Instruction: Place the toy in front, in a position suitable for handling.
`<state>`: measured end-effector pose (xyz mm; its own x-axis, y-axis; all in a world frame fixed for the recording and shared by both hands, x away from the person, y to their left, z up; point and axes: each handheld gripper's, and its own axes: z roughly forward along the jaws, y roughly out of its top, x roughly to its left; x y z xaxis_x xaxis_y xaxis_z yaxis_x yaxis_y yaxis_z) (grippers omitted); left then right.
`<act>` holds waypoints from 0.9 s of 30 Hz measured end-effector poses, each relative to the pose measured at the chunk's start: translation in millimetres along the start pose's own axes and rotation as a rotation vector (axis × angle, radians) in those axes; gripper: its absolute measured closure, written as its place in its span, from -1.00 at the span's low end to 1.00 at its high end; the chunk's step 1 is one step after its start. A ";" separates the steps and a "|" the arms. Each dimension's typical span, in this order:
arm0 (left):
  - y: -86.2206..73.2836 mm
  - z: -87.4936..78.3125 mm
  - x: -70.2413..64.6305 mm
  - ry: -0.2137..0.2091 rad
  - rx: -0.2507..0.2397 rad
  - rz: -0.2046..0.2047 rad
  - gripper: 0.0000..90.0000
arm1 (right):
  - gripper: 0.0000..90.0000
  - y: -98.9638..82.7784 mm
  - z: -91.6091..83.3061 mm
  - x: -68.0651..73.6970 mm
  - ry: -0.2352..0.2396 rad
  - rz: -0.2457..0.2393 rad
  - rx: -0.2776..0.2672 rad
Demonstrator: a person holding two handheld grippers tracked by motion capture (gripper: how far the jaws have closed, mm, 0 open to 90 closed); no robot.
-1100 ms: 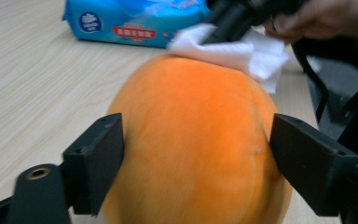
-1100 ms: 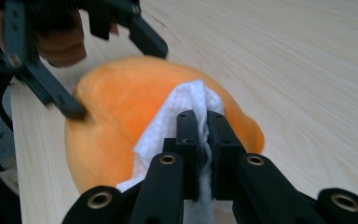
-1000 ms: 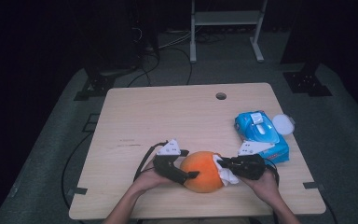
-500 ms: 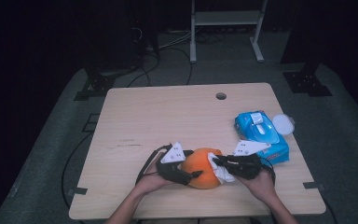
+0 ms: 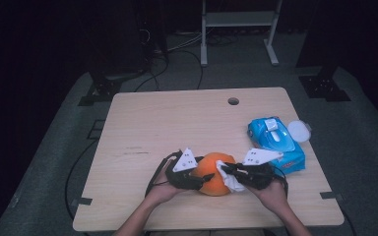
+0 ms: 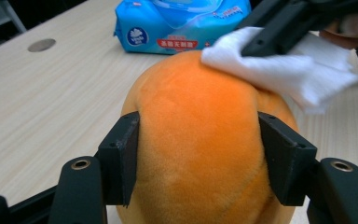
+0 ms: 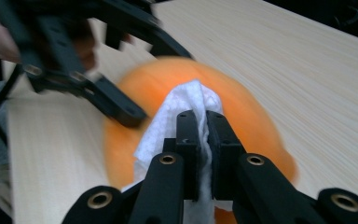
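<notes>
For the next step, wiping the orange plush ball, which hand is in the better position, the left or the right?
The right. The right gripper already pinches the white wipe against the orange plush ball. The left gripper has just closed on the ball's sides and steadies it.

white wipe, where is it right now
In the high view the white wipe sits pinched in the right gripper, pressed on the orange plush ball's right side.
</notes>
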<state>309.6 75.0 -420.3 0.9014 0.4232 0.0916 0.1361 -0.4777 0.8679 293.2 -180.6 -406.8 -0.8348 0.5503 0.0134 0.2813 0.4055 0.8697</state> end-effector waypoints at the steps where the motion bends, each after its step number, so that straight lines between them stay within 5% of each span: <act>1: 0.0 0.0 0.0 0.000 0.000 0.000 -0.18 | 0.86 0.0 0.0 0.0 0.000 0.000 0.000; 2: 0.2 -0.8 0.4 0.005 -0.004 -0.002 -0.18 | 0.86 -6.2 -2.0 -9.5 -0.047 0.015 0.021; 5: -0.1 0.4 -1.3 -0.002 -0.003 -0.004 -0.22 | 0.85 -13.2 -3.7 -18.1 -0.040 0.069 0.025; 9: 1.8 0.0 -0.9 -0.012 -0.024 -0.016 -0.56 | 0.85 -11.5 -1.4 -13.5 -0.052 0.041 0.033; 10: 0.3 -2.1 4.2 -0.020 -0.047 -0.058 -0.56 | 0.86 -11.6 -0.7 -12.6 -0.048 0.044 0.032; 13: -9.9 1.6 19.9 -0.081 0.005 -0.208 -0.78 | 0.85 -13.4 1.8 -11.7 -0.041 0.045 0.035; 14: -9.9 1.6 19.9 -0.081 0.005 -0.208 -0.78 | 0.85 -14.4 1.6 -12.8 -0.038 0.051 0.034; 16: -16.0 6.1 22.5 -0.100 0.023 -0.272 -0.64 | 0.85 -15.1 1.5 -13.8 -0.032 0.064 0.038; 17: -15.7 6.0 21.3 -0.093 0.022 -0.255 -0.64 | 0.85 -15.1 1.5 -13.8 -0.032 0.064 0.038; 18: -9.6 4.3 15.1 -0.053 0.022 -0.182 -0.44 | 0.85 -11.0 1.6 -7.2 -0.059 0.042 0.032; 19: -9.6 4.3 15.1 -0.053 0.022 -0.182 -0.39 | 0.85 -11.0 1.6 -7.2 -0.059 0.042 0.032; 21: 1.2 2.8 2.7 -0.014 0.029 -0.056 -0.31 | 0.85 1.2 4.0 8.5 -0.040 -0.003 0.000; 22: 1.2 2.8 2.7 -0.014 0.029 -0.056 -0.29 | 0.85 1.2 4.0 8.5 -0.040 -0.003 0.000; 23: 5.1 -0.5 -4.1 -0.010 0.027 0.019 -0.28 | 0.85 8.9 2.4 14.6 -0.044 -0.037 -0.020; 27: 6.6 -3.4 -7.7 -0.029 0.026 0.075 -0.32 | 0.85 6.4 -4.5 5.7 -0.043 -0.007 -0.039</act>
<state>302.2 71.1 -413.6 0.9210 0.3630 0.1413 0.0781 -0.5275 0.8459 288.1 -178.2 -398.9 -0.8154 0.5787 -0.0127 0.2563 0.3806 0.8885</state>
